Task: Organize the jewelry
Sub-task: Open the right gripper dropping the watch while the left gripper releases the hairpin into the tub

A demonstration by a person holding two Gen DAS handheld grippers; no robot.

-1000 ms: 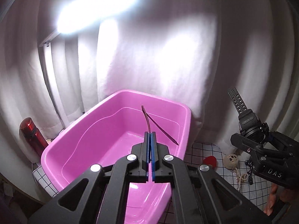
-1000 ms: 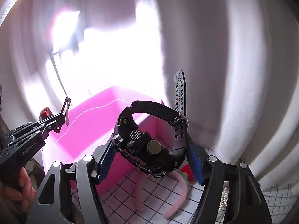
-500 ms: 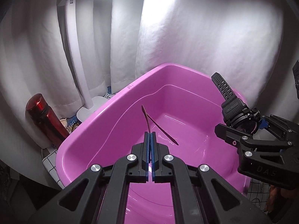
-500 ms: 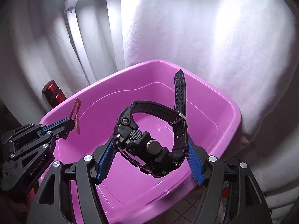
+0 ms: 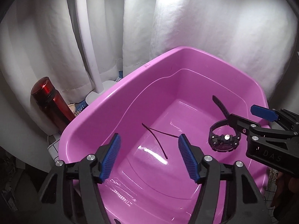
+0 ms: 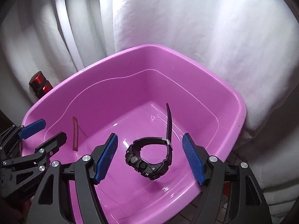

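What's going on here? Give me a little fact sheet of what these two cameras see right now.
container: pink tub, on a grid-patterned surface
black watch: inside the tub, strap tail pointing up
thin reddish strip: inside the tub
left gripper: open, above the tub, holding nothing
right gripper: open, above the tub, watch between but clear of the blue pads
beside tub: red bottle
backdrop: white curtain

My left gripper point(image 5: 147, 155) and right gripper point(image 6: 150, 158) have black frames, ribbed blue pads point(image 5: 110, 156), silver screws, and pale lettering on their sides.
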